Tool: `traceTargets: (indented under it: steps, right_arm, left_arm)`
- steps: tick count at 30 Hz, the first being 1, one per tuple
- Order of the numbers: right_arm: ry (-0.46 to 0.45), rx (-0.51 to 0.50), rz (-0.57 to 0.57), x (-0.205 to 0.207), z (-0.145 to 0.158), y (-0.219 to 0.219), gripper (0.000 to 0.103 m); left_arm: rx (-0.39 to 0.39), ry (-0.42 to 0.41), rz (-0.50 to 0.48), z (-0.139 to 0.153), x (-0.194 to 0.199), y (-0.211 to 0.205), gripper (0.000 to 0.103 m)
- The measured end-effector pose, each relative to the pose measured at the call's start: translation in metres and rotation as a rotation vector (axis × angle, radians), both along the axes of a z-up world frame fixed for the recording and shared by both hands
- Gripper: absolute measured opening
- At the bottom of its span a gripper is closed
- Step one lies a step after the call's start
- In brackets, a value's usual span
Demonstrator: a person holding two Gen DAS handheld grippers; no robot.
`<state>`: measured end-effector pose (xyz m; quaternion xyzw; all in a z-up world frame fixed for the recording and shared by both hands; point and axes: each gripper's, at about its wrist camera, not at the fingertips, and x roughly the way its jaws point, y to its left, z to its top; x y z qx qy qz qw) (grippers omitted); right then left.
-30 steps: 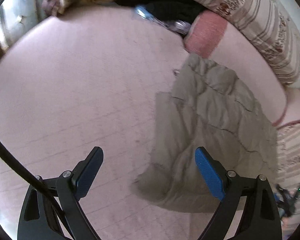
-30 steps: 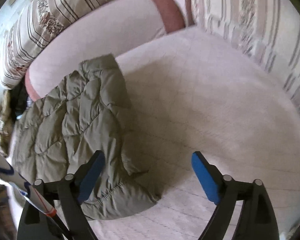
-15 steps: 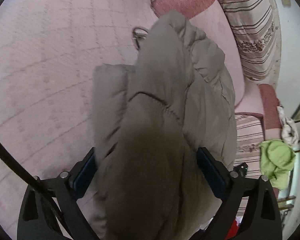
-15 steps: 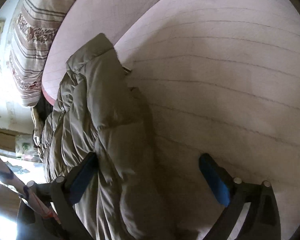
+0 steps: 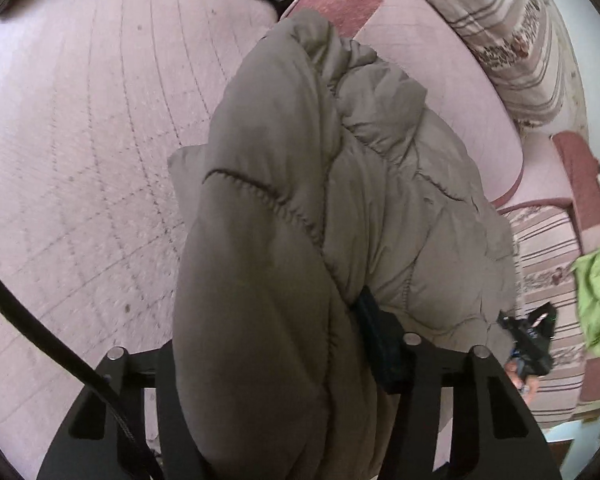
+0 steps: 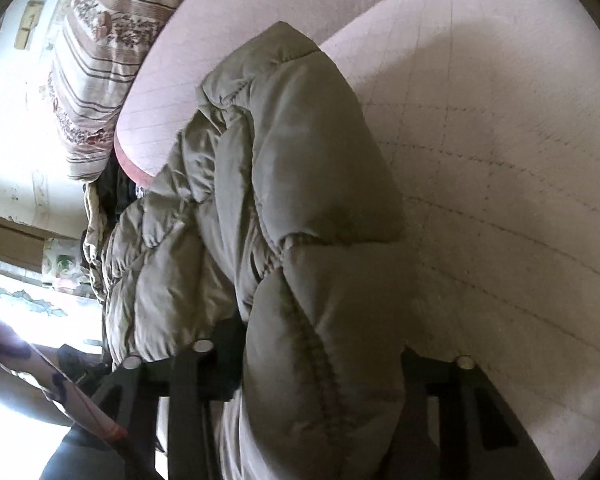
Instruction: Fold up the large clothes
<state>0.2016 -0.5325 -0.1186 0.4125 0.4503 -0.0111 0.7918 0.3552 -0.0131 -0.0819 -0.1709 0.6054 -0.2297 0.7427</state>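
The olive-grey quilted puffer jacket [image 5: 340, 208] lies lengthwise on the pale pink quilted bed cover [image 5: 80, 140], its long axis running away from both cameras toward the far edge of the bed, where a pink-topped cushion with a dark red border [image 5: 432, 80] and a striped floral bolster [image 5: 520, 40] lie. What the next fold depends on is that the near end of the jacket is not ahead of the jaws but between them, at both hands at once.

In the left wrist view, the left gripper [image 5: 268, 364] has a thick padded roll of the jacket filling the gap between its jaws; the jaws have just been closing and now clench that roll, the blue pad on the right side dug into the fabric. In the right wrist view, the right gripper [image 6: 312, 360] has likewise just been closing and now grasps a padded fold of the same jacket [image 6: 292, 184], which bulges up over the jaws and hides the pads.

Both hands sit equally near, each at a near corner of the jacket, the left on the side toward the open bed cover and the right on the side toward the other open stretch of the cover [image 6: 500, 160]. By my judgement, the held end stands ready to be lifted and carried along the jacket's length toward the far end.

A crumpled green cloth [image 5: 596, 296] lies off to the right, well apart.
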Motion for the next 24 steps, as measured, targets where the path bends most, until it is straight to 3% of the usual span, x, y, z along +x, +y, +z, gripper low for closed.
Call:
traceTargets:
  steps: [5, 24]
  right_arm:
    - [0.008, -0.056, 0.002, -0.013, 0.015, 0.008, 0.040]
    - [0.021, -0.054, -0.008, -0.053, 0.009, 0.025, 0.040]
  left_arm:
    - [0.027, 0.007, 0.007, 0.003, -0.016, 0.001, 0.052]
    - [0.037, 0.016, 0.022, 0.003, -0.056, 0.013, 0.053]
